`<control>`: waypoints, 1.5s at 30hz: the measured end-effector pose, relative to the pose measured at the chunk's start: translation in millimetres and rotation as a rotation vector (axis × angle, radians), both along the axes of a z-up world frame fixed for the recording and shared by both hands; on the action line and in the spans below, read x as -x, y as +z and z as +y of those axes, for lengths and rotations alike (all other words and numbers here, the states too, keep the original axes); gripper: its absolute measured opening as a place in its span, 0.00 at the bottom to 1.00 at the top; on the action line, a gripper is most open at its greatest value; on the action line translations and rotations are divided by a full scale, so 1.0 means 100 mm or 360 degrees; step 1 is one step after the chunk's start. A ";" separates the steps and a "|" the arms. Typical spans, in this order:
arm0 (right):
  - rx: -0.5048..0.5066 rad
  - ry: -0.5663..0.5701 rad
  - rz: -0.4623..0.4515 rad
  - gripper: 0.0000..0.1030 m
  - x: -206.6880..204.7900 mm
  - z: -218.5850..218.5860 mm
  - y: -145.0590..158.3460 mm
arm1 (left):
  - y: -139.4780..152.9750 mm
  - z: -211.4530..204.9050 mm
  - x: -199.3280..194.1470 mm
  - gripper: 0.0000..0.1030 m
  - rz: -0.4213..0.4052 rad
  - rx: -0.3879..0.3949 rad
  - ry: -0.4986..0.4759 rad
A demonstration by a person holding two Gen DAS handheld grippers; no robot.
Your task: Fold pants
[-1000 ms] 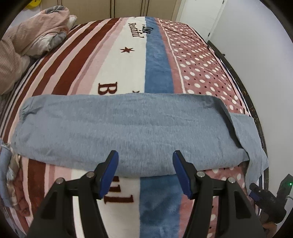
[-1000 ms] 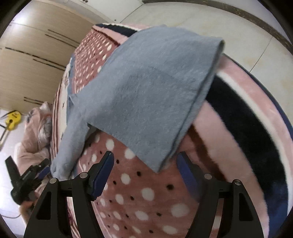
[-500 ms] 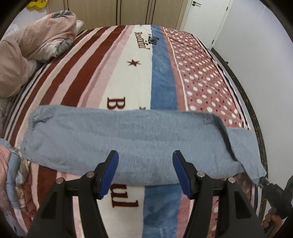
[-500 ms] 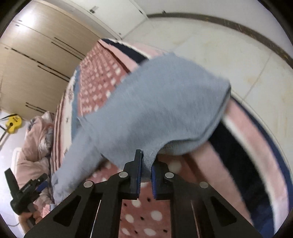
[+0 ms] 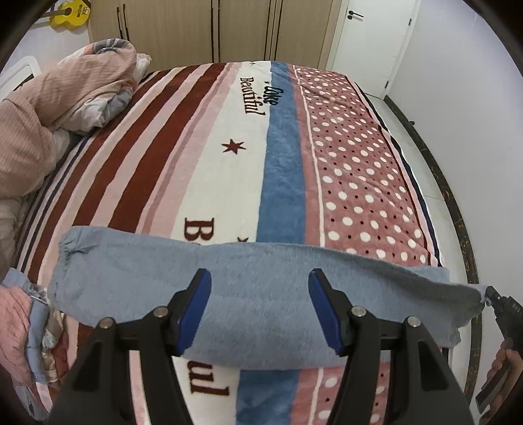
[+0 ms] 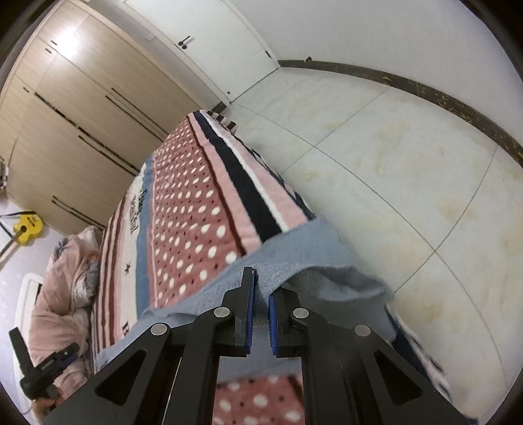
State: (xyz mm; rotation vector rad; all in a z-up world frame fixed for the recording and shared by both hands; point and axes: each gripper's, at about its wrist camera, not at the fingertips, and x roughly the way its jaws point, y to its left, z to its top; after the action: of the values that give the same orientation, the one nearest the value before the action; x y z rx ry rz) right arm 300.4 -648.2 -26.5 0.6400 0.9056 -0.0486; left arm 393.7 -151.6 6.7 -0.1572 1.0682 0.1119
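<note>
The grey-blue pants [image 5: 261, 287] lie folded lengthwise across the near part of the bed, cuffs at the left. My left gripper [image 5: 258, 310] is open above their middle and holds nothing. My right gripper [image 6: 260, 304] is shut on the pants' right end [image 6: 307, 258] and lifts it off the bed's right edge; it also shows at the far right of the left wrist view [image 5: 493, 300], with the cloth pulled taut toward it.
The bed carries a striped and dotted blanket [image 5: 248, 157]. A bunched pink quilt [image 5: 55, 108] lies at its far left. More clothes [image 5: 26, 327] sit at the near left. Tiled floor [image 6: 408, 170] runs along the bed's right side, with wardrobes [image 5: 228, 29] behind.
My right gripper closed on the hanging right end of the pants and raised it level with the bed. My left gripper rose and drew back, still open.
</note>
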 end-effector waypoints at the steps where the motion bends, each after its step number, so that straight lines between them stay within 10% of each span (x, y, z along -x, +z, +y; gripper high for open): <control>1: 0.0014 0.0005 0.0010 0.02 -0.07 -0.04 -0.03 | -0.04 -0.02 -0.05 0.56 0.0007 -0.0008 0.0008; 6: 0.0001 0.0028 0.0102 0.06 -0.34 -0.18 -0.28 | -0.25 -0.14 -0.20 0.56 0.0050 -0.0026 0.0035; 10: 0.0042 -0.0047 0.0153 0.40 -0.39 -0.33 -0.43 | -0.35 -0.23 -0.30 0.56 0.0092 -0.0043 0.0033; 20: -0.0010 -0.0108 0.0387 0.54 -0.09 -0.65 -0.81 | -0.43 -0.44 -0.40 0.56 0.0129 -0.0063 -0.0005; 29: -0.0119 0.0024 0.0464 0.53 0.10 -0.55 -1.08 | -0.53 -0.53 -0.38 0.56 0.0167 -0.0071 -0.0036; 36: 0.0008 0.0025 0.0316 0.10 0.07 -0.49 -0.88 | -0.52 -0.55 -0.37 0.56 0.0158 -0.0063 -0.0041; 45: -0.0140 0.0011 0.0401 0.23 -0.03 -0.45 -1.07 | -0.53 -0.51 -0.35 0.57 0.0150 -0.0066 -0.0057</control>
State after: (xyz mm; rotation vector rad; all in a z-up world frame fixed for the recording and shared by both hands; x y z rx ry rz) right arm 303.0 -692.7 -133.9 0.7234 1.1576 -0.0850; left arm 428.7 -203.0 -45.9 -0.0959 1.1613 0.1100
